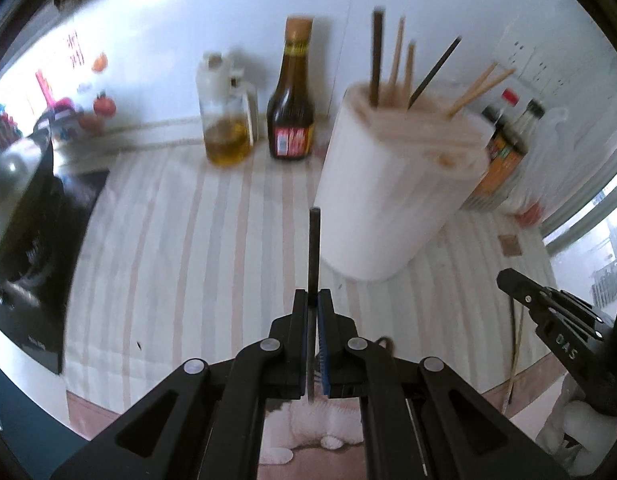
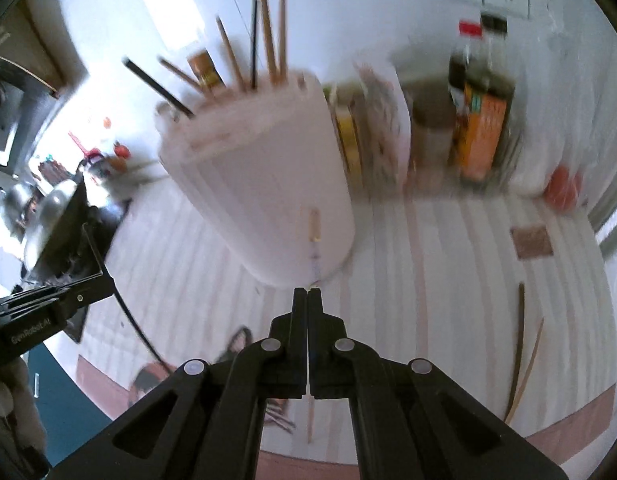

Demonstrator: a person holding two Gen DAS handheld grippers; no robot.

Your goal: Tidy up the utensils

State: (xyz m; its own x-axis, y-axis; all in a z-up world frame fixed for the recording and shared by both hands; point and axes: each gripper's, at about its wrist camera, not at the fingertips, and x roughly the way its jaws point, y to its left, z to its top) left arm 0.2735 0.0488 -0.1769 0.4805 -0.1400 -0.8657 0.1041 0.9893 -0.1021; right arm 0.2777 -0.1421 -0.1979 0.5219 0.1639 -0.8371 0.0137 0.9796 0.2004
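A white chopstick holder (image 1: 396, 184) stands on the striped cloth with several dark and wooden chopsticks sticking out of its top; it also shows in the right wrist view (image 2: 264, 184). My left gripper (image 1: 313, 296) is shut on a black chopstick (image 1: 313, 248) that points up, a little in front and left of the holder. My right gripper (image 2: 307, 292) is shut on a light wooden chopstick (image 2: 314, 226) that stands in front of the holder's lower wall. Two loose chopsticks (image 2: 522, 344) lie on the cloth at the right.
An oil jug (image 1: 228, 112) and a brown sauce bottle (image 1: 291, 96) stand by the back wall. Sauce bottles and an orange box (image 2: 482, 120) crowd the right of the holder. A black stove (image 1: 32, 240) with a pan sits at left. The table edge runs near.
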